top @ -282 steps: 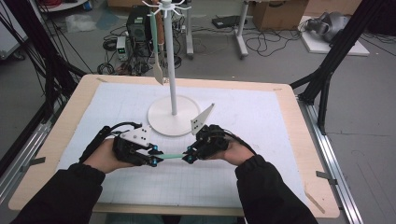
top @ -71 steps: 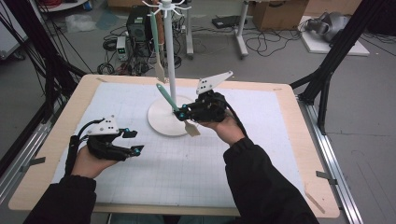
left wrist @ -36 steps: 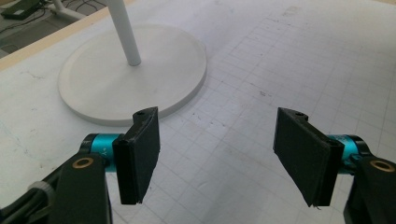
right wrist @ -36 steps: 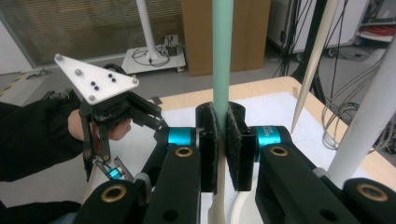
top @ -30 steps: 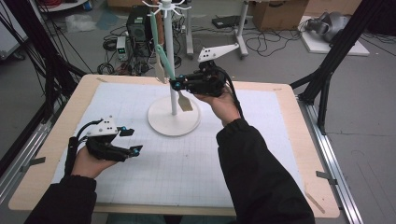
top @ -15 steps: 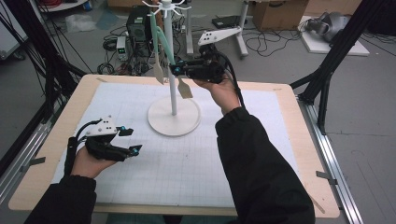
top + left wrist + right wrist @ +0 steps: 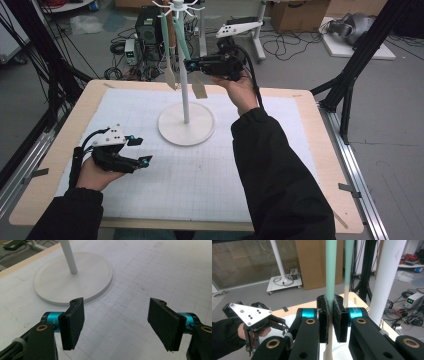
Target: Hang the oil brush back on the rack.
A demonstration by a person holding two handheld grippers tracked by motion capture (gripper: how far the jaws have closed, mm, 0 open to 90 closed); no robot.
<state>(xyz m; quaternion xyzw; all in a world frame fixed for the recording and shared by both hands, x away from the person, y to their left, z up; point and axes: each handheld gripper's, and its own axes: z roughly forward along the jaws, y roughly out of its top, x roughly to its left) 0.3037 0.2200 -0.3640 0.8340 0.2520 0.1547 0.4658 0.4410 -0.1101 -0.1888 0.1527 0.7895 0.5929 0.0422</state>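
A white hanging stand [image 7: 184, 85] rises from a round base [image 7: 186, 131] on the gridded mat. One spatula [image 7: 169, 75] with a mint handle and a cream blade hangs from its top, left of the pole. My right gripper [image 7: 189, 64] is held high beside the pole, shut on the mint handle of a second spatula [image 7: 199, 89], whose blade points down. In the right gripper view the pads [image 7: 324, 317] press on that handle [image 7: 331, 267]. My left gripper [image 7: 141, 151] rests on the mat at the left, open and empty [image 7: 117, 325], aimed at the base [image 7: 72, 282].
The white mat [image 7: 210, 170] covers most of the wooden table [image 7: 310, 130]. Black frame struts [image 7: 350, 75] stand at both sides. Behind the far edge are cables, electronic boxes [image 7: 147, 25] and cardboard boxes on the floor.
My right hand has lifted the held spatula higher along the pole, toward the top of the stand. The left gripper has stayed in place, open.
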